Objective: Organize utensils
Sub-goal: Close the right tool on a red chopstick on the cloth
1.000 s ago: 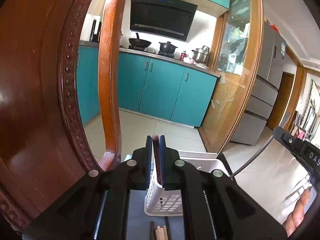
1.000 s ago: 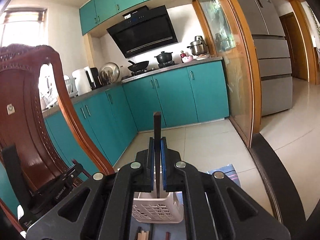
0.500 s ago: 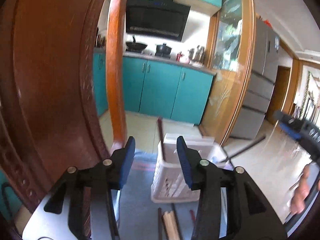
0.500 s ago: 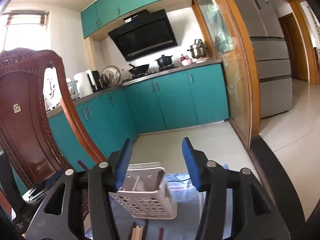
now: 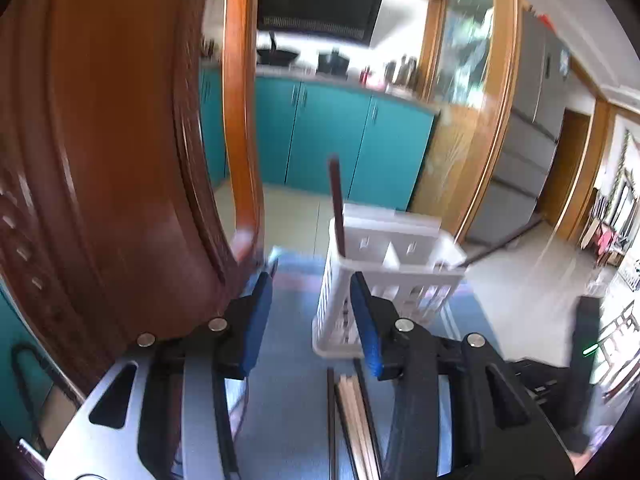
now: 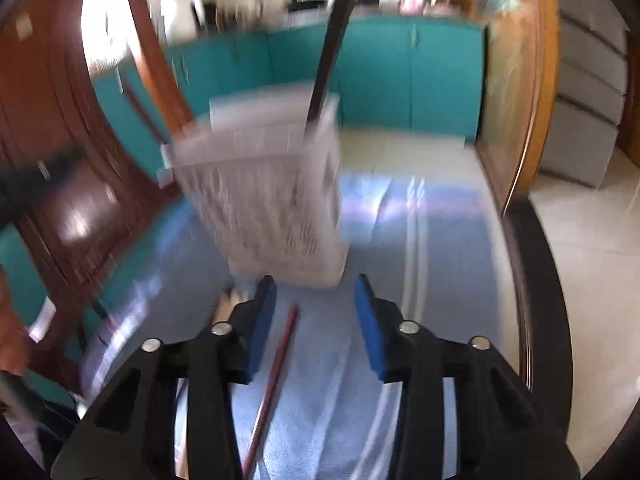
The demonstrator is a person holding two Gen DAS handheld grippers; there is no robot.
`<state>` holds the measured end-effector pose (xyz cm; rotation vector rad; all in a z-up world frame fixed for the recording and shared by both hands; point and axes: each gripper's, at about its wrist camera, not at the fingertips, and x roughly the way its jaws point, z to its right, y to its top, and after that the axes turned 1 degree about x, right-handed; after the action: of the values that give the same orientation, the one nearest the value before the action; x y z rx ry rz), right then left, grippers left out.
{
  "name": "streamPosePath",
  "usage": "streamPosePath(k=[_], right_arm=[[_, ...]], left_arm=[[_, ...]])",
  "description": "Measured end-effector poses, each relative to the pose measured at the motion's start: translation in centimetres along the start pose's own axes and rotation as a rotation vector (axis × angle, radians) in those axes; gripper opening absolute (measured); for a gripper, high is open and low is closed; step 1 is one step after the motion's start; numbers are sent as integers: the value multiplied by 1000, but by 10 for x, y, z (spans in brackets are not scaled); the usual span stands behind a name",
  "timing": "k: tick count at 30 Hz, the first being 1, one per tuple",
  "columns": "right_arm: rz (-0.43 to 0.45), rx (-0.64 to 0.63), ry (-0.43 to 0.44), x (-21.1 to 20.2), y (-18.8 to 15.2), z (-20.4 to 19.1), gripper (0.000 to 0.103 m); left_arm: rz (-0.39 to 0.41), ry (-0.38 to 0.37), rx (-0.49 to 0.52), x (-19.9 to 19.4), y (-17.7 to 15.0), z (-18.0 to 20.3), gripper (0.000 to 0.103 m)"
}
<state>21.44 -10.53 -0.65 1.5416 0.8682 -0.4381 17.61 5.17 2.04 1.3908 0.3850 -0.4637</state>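
Leftmost, a chair point(image 5: 120, 140) borders the table point(image 5: 288, 392). Left gripper point(image 5: 312, 320): fingers partly apart, closing on nothing. White basket point(image 5: 384, 280) stands centre on a blue cloth point(image 6: 440, 280), one dark chopstick point(image 5: 336, 208) upright inside; more chopsticks point(image 5: 352, 420) lie before it. Right gripper point(image 6: 316, 320): fingers partly apart, closing, empty.

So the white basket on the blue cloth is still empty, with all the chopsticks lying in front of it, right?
Not quite. The white basket on the blue cloth already holds a dark chopstick standing upright, as the left wrist view shows. Other chopsticks do lie in front of it.
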Motion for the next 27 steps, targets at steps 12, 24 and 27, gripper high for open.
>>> streamPosePath(k=[12, 24, 27], right_arm=[[-235, -66, -91, 70, -23, -29, 12], [-221, 109, -116, 53, -8, 21, 7], [-233, 116, -117, 55, -7, 30, 7]], left_arm=[[-201, 29, 83, 35, -23, 6, 42], [-244, 56, 106, 45, -30, 8, 50], [-264, 68, 110, 47, -33, 7, 51]])
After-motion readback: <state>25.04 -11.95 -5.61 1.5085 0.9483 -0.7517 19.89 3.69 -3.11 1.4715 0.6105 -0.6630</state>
